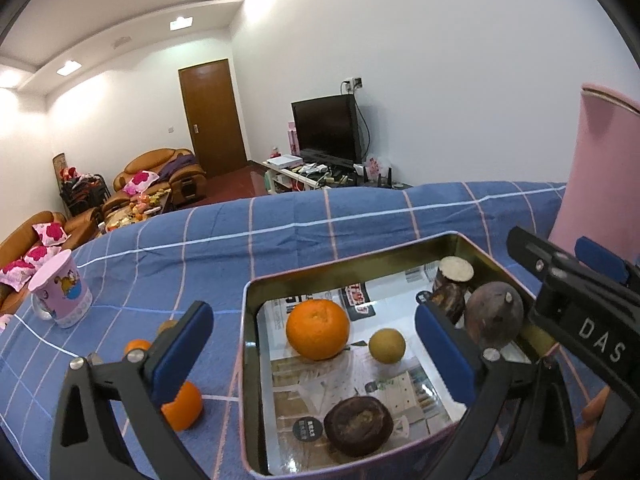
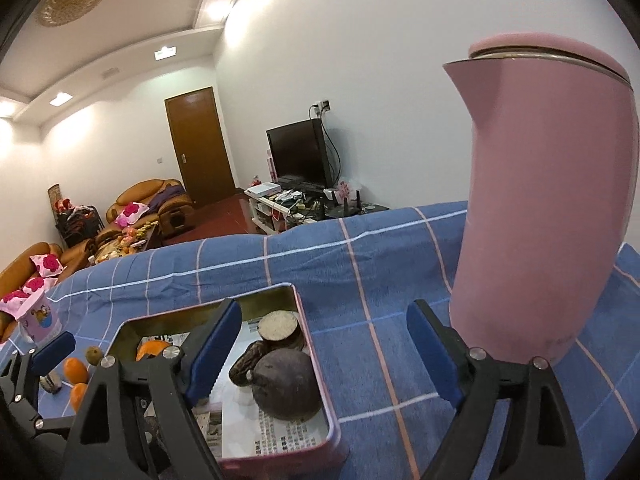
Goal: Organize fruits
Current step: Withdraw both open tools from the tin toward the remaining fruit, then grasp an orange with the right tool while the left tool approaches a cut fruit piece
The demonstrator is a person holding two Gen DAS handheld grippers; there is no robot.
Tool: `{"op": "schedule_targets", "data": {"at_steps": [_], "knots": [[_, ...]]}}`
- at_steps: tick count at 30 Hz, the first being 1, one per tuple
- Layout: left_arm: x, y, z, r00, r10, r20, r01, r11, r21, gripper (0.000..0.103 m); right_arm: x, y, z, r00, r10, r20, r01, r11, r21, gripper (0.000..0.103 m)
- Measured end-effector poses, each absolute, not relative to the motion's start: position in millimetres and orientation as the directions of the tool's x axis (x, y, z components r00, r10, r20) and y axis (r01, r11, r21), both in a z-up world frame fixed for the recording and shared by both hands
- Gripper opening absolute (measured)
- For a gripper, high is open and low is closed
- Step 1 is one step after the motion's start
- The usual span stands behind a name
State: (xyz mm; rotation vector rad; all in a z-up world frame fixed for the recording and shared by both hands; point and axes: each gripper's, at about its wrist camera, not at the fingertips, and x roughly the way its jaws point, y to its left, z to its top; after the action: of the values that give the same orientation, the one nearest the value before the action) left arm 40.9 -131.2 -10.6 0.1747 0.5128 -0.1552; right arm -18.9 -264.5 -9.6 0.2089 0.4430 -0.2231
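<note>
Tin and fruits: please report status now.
Left gripper open, right gripper open, both empty. Tin holds orange. Small orange on cloth. Kettle beside tin.

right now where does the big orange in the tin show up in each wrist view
Left wrist view: the big orange sits in the tin, left of centre, between the left tongs' fingers.
Right wrist view: only its top peeks out at lower left, behind the right tongs' left finger.
Shared landmark: the pink kettle on the right.
</note>
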Motion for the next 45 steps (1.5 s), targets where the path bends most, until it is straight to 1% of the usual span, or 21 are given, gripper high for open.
{"op": "schedule_targets", "data": {"at_steps": [8, 14, 20, 26, 32, 37, 40, 45], "knots": [[28, -121, -9, 0.866, -0.121, -0.485, 0.206, 0.97, 0.127, 0.103, -34, -252, -12, 0.873, -0.134, -0.469, 0.243, 0.953, 0.18, 0.086], [23, -103, -8, 0.863, -0.12, -0.491, 0.198, 0.974, 0.111, 0.103, -41, -230, -7, 0.877, -0.167, -0.451, 0.242, 0.964, 0.114, 0.086], [20, -82, -9, 0.861, -0.11, -0.496, 0.184, 0.977, 0.103, 0.103, -42, -204, -6, 0.887, -0.152, -0.436, 0.198, 0.978, 0.062, 0.086], [19, -59, -10, 0.86, -0.094, -0.502, 0.166, 0.981, 0.102, 0.103, -39, -182, -11, 0.878, -0.13, -0.461, 0.178, 0.982, 0.062, 0.086], [22, -32, -11, 0.858, -0.082, -0.507, 0.143, 0.986, 0.082, 0.103, -39, -162, -12, 0.885, -0.115, -0.451, 0.159, 0.985, 0.06, 0.086], [24, -10, -12, 0.855, -0.064, -0.514, 0.123, 0.989, 0.081, 0.103, -37, -146, -11, 0.89, -0.101, -0.445, 0.143, 0.988, 0.063, 0.086], [26, 4, -12, 0.859, -0.042, -0.511, 0.108, 0.989, 0.1, 0.103, -35, -137, -11, 0.892, -0.085, -0.444, 0.129, 0.989, 0.069, 0.086], [40, 44, -14, 0.854, 0.023, -0.519, 0.035, 0.994, 0.102, 0.103, -34, -118, -10, 0.9, -0.051, -0.434, 0.082, 0.995, 0.053, 0.086]]}}
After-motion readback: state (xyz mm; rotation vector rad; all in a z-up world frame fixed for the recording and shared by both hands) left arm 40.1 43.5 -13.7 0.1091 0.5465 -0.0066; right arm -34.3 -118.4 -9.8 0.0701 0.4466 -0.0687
